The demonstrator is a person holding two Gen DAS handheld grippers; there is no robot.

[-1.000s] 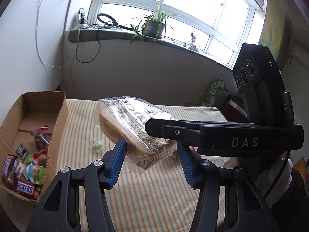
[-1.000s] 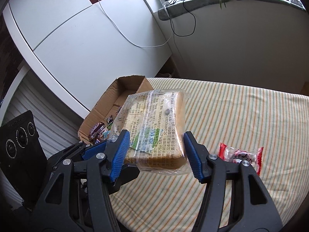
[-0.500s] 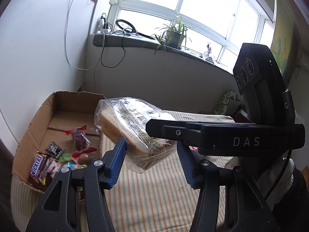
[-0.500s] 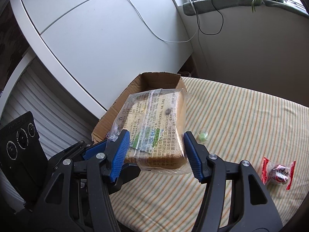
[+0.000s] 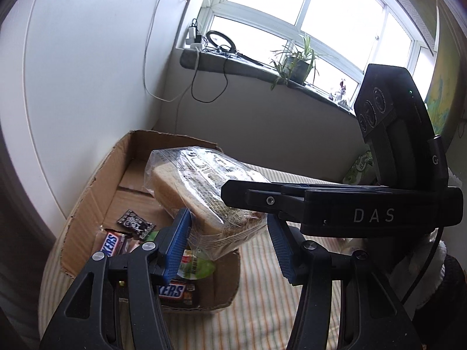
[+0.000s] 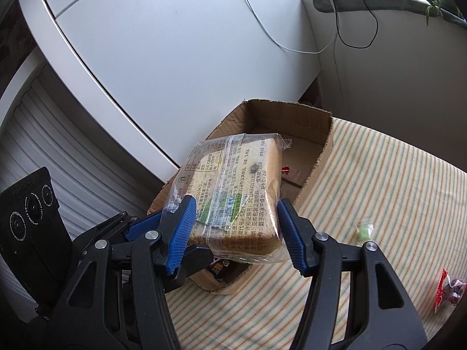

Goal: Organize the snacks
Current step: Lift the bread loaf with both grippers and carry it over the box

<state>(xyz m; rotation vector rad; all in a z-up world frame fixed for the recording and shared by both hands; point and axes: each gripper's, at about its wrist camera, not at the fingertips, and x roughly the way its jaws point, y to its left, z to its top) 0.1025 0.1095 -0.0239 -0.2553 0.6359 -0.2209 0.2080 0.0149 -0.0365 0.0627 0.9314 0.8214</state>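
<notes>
Bread pack (image 6: 236, 195): clear printed wrap, tan loaf; above cardboard box (image 6: 318, 143).

The left wrist view looks forward and downward along its own hand-held gripper (image 5: 230, 242), facing the window (image 5: 306, 23) and its sill, with a white cabinet wall on its left. It sits very close to the bagged bread loaf (image 5: 204, 192), which fills its centre, and the other hand-held gripper crosses in from the right edge.

The right wrist view looks down more steeply along its hand-held gripper (image 6: 236, 230), facing the white cabinet doors (image 6: 163, 43) and the corner by the sill. The loaf (image 6: 236, 192) is equally near.

Both views share the loaf, the open cardboard box (image 5: 87, 201) (image 6: 318, 134) beneath it, the striped bed cover (image 5: 256, 315) (image 6: 379, 180) and the sill's cables.
</notes>
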